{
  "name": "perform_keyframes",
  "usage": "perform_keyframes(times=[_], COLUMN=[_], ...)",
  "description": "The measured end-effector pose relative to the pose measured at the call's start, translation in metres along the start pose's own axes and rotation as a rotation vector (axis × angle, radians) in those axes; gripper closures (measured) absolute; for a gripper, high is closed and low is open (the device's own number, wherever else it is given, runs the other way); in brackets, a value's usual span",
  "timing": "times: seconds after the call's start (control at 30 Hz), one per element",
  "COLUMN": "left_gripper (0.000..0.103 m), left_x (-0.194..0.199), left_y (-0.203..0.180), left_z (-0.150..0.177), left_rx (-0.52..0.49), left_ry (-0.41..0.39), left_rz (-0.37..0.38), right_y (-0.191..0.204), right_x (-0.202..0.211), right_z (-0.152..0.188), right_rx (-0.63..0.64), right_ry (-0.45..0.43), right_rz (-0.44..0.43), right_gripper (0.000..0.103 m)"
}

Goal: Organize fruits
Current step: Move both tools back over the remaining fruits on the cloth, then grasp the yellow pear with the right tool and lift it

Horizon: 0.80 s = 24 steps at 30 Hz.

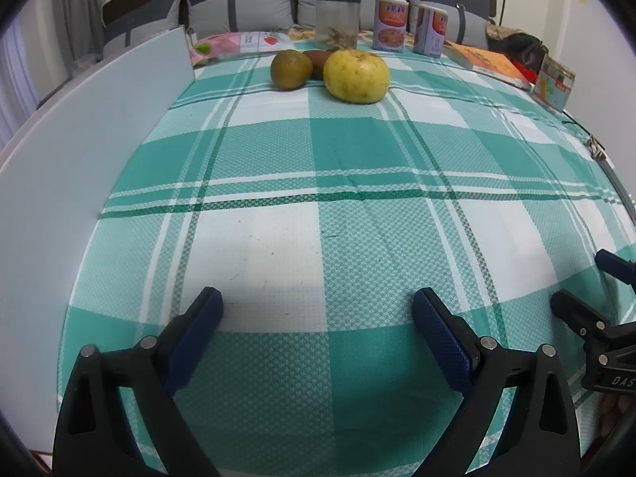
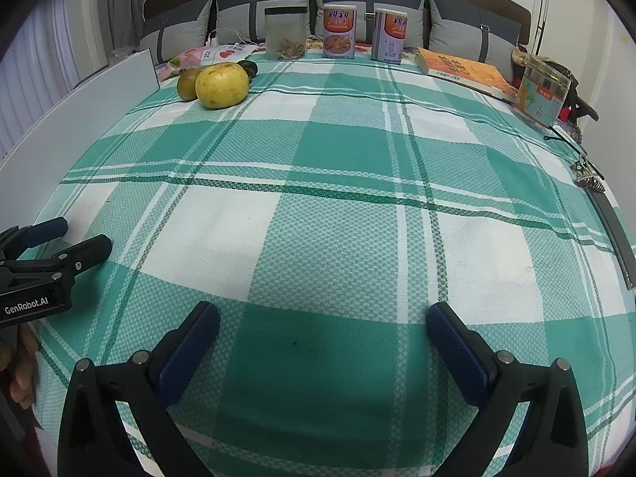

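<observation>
Both grippers idle over the bare near part of the check cloth (image 1: 318,151), nothing held. Left gripper (image 1: 318,314): lower centre of left wrist view, jaws wide, only cloth between the blue pads (image 1: 441,338). Right gripper (image 2: 322,330): lower centre of right wrist view, jaws wide too, empty; also seen at lower right edge of left wrist view, while left gripper shows at left edge of right wrist view. Fruits bunched in 1 cluster at the far end: upper centre of left wrist view, upper left of right wrist view. Big yellow fruit (image 1: 356,76) in front, greenish-brown fruit (image 1: 291,70) just beside it on the left, touching or nearly so, 3rd dark fruit (image 1: 317,62) behind, wedged between the 2 and mostly hidden. White board (image 1: 79,151) standing along the left edge, near the cluster. Clear jar (image 1: 338,20), 2 printed cans (image 1: 390,24), orange book (image 1: 487,63) and a small tin (image 1: 553,82) in a row along the far and upper right side, apart from the fruits. Step in hand, as a judgement: between picks or at the end, fruits already grouped, no loose fruit visible elsewhere. Next move if any: long reach forward to the cluster, jaws kept wide for the yellow fruit, care not to roll the neighbours. Goal spot for the fruits not evident from the views.
</observation>
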<state>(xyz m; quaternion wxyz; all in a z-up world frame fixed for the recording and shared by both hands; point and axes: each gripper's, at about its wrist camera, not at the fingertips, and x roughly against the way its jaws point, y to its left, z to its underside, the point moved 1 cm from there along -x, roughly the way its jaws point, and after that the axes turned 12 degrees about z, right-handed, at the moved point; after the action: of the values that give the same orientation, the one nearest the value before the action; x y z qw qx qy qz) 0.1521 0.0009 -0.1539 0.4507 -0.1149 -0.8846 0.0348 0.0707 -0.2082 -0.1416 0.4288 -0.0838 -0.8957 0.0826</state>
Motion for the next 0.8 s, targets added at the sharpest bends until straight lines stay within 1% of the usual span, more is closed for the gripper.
perform_keyframes(times=[0.13, 0.2, 0.3, 0.4, 0.47, 0.5, 0.53, 0.6, 0.63, 0.73, 0.8], left_gripper=[0.005, 0.005, 0.005, 0.005, 0.005, 0.005, 0.005, 0.004, 0.004, 0.004, 0.004], left_x=[0.0, 0.0, 0.002, 0.005, 0.004, 0.005, 0.005, 0.004, 0.003, 0.002, 0.002], left_y=[0.0, 0.002, 0.005, 0.023, 0.033, 0.038, 0.04, 0.04, 0.038, 0.039, 0.039], left_z=[0.0, 0.0, -0.001, -0.004, -0.004, -0.003, -0.003, -0.004, -0.004, -0.005, -0.005], left_rx=[0.001, 0.001, -0.034, -0.021, -0.014, -0.013, -0.01, -0.006, -0.012, -0.006, -0.006], left_ry=[0.0, 0.007, 0.035, 0.029, 0.024, 0.01, 0.005, 0.003, -0.001, -0.002, -0.002], left_rz=[0.002, 0.021, 0.052, 0.019, 0.012, 0.022, 0.022, 0.014, 0.003, 0.005, 0.006], right_y=[0.001, 0.001, 0.001, 0.002, 0.003, 0.004, 0.005, 0.011, 0.018, 0.045, 0.064], right_x=[-0.001, -0.001, -0.001, -0.001, -0.003, -0.005, -0.004, 0.001, 0.0, -0.017, -0.031], right_z=[0.0, 0.0, 0.0, -0.001, -0.006, -0.013, -0.02, -0.045, -0.064, -0.119, -0.151], right_rx=[0.0, 0.0, -0.002, -0.001, 0.023, 0.039, 0.047, 0.059, 0.078, 0.108, 0.118], right_ry=[0.002, 0.002, 0.003, 0.013, 0.054, 0.084, 0.084, 0.022, -0.002, -0.008, -0.023], right_rz=[-0.002, -0.002, -0.003, -0.002, -0.006, -0.01, -0.02, -0.042, -0.051, -0.12, -0.137], right_gripper=[0.0, 0.0, 0.0, 0.0, 0.0, 0.0, 0.0, 0.0, 0.0, 0.0, 0.0])
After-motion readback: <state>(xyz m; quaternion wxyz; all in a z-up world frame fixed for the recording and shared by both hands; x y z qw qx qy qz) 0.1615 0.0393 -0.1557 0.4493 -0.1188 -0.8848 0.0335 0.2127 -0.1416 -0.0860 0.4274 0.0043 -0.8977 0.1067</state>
